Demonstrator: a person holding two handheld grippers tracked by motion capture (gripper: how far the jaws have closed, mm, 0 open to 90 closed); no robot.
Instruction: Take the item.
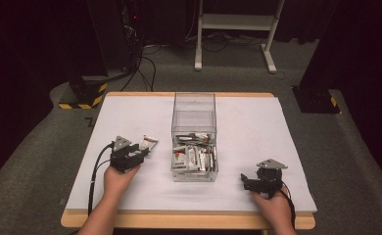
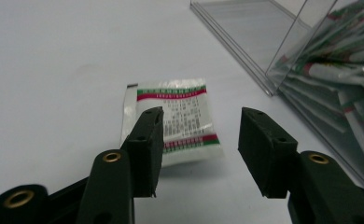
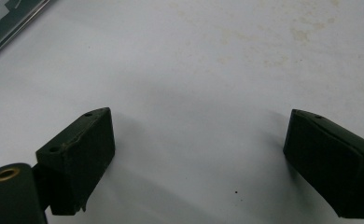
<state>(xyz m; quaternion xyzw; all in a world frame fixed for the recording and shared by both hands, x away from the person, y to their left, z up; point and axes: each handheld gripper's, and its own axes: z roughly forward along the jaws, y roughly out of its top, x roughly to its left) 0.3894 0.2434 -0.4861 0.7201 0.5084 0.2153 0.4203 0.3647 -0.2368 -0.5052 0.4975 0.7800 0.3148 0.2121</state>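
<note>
**Left gripper spread over a lone sachet beside the clear box**

We see the left gripper resting low on the white table, held in the person's left hand. Its jaws stand apart, with nothing clamped between them. In the left gripper view the sachet lies flat on the table just ahead of the jaws, white with red and green bands at its top and bottom edges and fine print between them. One black jaw covers the sachet's near corner in that view; the other stands off to the side over bare table. We cannot tell whether the covering jaw touches the sachet or merely hangs above it.

To the side of this gripper, near it and a little farther on, stands the clear plastic box, an open-topped bin with see-through walls. Many more sachets of the same kind lie piled in its near end. The single sachet on the table lies between the left gripper and that box, apart from the box wall.

The right gripper sits well away on the other side of the box, near the table's front edge, in the person's right hand. Its jaws are spread wide over bare, faintly stained table, holding nothing.
</note>
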